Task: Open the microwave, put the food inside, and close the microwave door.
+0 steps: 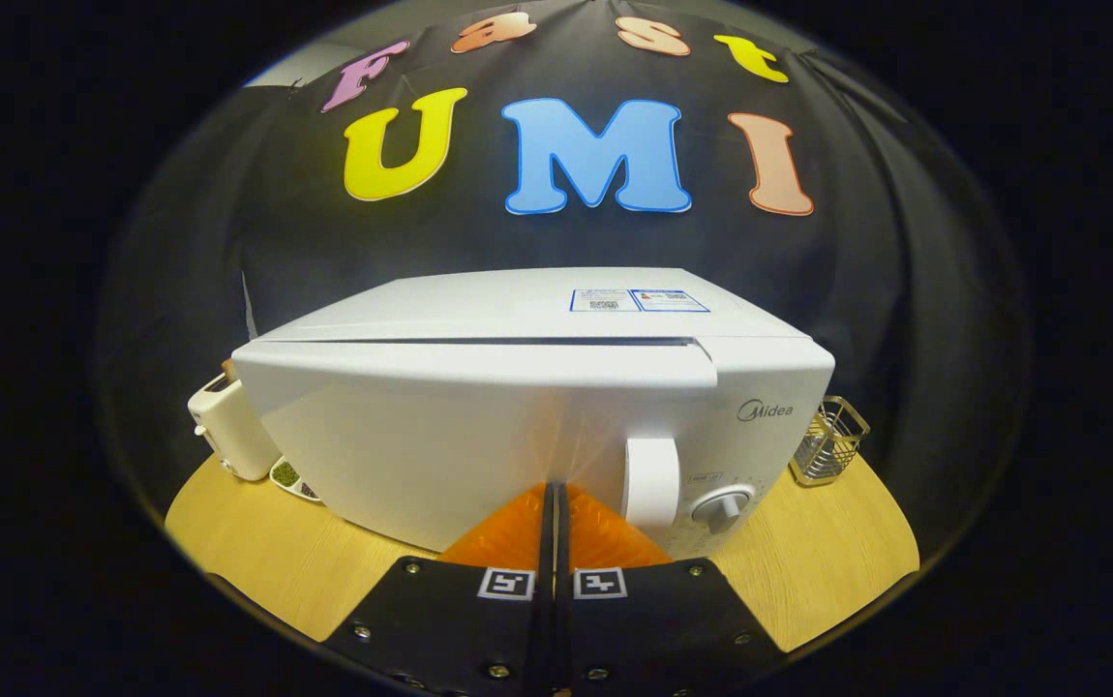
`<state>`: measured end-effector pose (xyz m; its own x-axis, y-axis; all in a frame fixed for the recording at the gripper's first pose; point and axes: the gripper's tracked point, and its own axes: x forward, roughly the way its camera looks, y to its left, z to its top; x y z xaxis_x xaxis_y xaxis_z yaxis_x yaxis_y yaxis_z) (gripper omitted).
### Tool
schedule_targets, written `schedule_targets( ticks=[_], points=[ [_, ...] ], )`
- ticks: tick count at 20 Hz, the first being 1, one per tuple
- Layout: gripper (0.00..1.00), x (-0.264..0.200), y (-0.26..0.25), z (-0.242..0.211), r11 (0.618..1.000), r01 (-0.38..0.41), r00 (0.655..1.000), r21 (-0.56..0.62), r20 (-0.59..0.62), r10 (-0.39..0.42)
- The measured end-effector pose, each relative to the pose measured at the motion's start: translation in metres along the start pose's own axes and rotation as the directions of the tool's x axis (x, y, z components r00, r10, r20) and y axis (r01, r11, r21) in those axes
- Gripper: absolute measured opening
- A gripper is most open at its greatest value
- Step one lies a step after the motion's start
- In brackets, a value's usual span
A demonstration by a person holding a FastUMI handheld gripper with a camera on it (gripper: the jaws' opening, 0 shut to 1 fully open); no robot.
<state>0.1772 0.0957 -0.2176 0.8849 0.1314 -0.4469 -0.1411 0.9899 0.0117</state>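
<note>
A white microwave [479, 416] stands on the wooden table [256, 552] with its door shut flush against the body. Its white door handle [651, 481] and a round knob [723, 506] sit on the right part of the front. My gripper [555, 489] is shut, the two fingers pressed together with nothing between them. Their tips touch or nearly touch the door's face, just left of the handle. At the microwave's left corner lies a small dish of food [292, 478], partly hidden by the microwave.
A cream toaster [230, 429] stands left of the microwave, behind the dish. A small wire basket [829, 441] sits at the microwave's right rear corner. Bare wood lies on both sides of the fingers, in front of the microwave.
</note>
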Motion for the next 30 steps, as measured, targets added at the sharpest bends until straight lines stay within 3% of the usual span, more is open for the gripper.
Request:
schedule_targets(
  ticks=[4, 7, 10, 17, 19, 21, 22, 23, 26, 28, 30],
  points=[
    [0.01, 0.008, -0.002, 0.004, 0.997, 0.007, 1.000, 0.074, -0.019, -0.005],
    [0.02, 0.007, 0.000, 0.002, 1.000, 0.017, 1.000, 0.006, -0.003, -0.017],
    [0.03, -0.001, 0.000, 0.011, 1.000, 0.009, 1.000, 0.027, 0.013, -0.009],
    [0.02, -0.062, 0.010, 0.008, 1.000, -0.019, 0.998, 0.001, 0.066, 0.018],
    [0.07, -0.083, 0.015, 0.014, 0.999, -0.036, 0.995, -0.009, 0.093, 0.037],
    [0.25, -0.106, 0.020, 0.020, 0.998, -0.053, 0.991, -0.021, 0.125, 0.056],
    [0.40, -0.118, 0.022, 0.022, 0.998, -0.060, 0.988, -0.031, 0.142, 0.063],
    [0.46, -0.130, 0.024, 0.025, 0.997, -0.067, 0.985, -0.043, 0.156, 0.073],
    [0.82, -0.172, 0.031, 0.033, 0.993, -0.099, 0.973, -0.064, 0.203, 0.110],
    [0.92, -0.196, 0.030, 0.040, 0.993, -0.094, 0.964, -0.073, 0.241, 0.109],
    [0.92, -0.220, 0.034, 0.042, 0.992, -0.111, 0.957, -0.068, 0.261, 0.125]
  ],
)
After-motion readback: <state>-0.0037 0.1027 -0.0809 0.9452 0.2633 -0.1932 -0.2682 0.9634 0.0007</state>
